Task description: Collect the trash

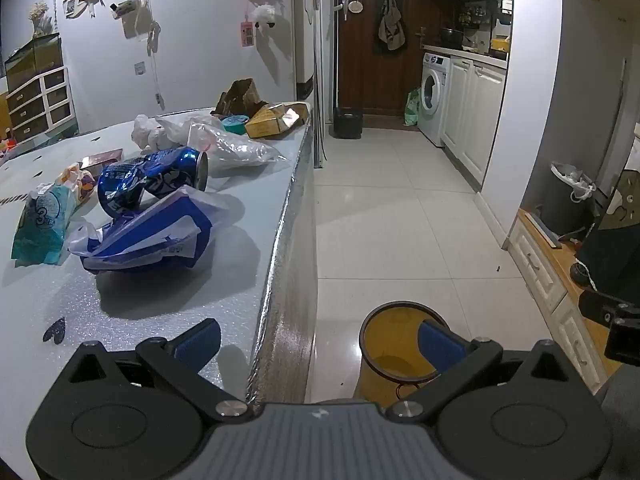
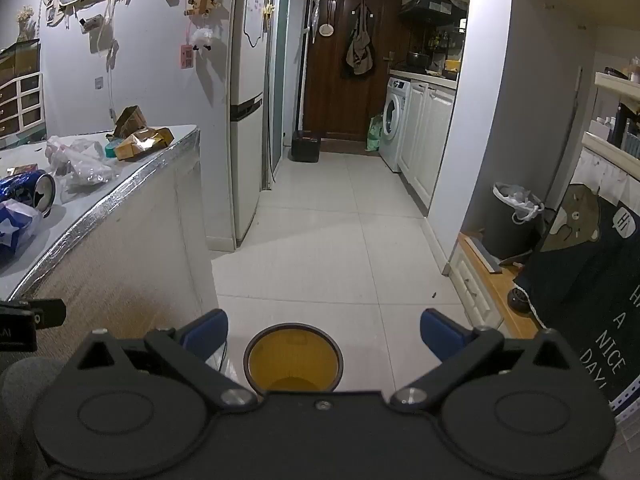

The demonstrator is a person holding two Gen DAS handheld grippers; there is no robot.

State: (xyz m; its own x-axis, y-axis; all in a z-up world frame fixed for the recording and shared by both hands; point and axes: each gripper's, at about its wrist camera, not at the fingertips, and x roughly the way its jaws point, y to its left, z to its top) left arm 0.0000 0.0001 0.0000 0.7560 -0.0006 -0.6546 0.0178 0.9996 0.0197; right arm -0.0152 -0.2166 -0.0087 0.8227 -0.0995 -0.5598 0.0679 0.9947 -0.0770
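Both grippers, left gripper (image 1: 318, 344) and right gripper (image 2: 324, 334), stand with fingers spread wide, holding nothing. One round yellow bin (image 2: 294, 356) sits on the floor below. On the silver-edged desk (image 1: 160, 300): one crushed blue can (image 1: 152, 180), one blue-white wrapper (image 1: 152, 236), one teal packet (image 1: 40, 224), one clear plastic bag (image 1: 232, 148), one tan cardboard box (image 1: 276, 120).

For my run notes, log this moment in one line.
left gripper: open, empty | right gripper: open, empty | yellow bin: floor | blue can: table
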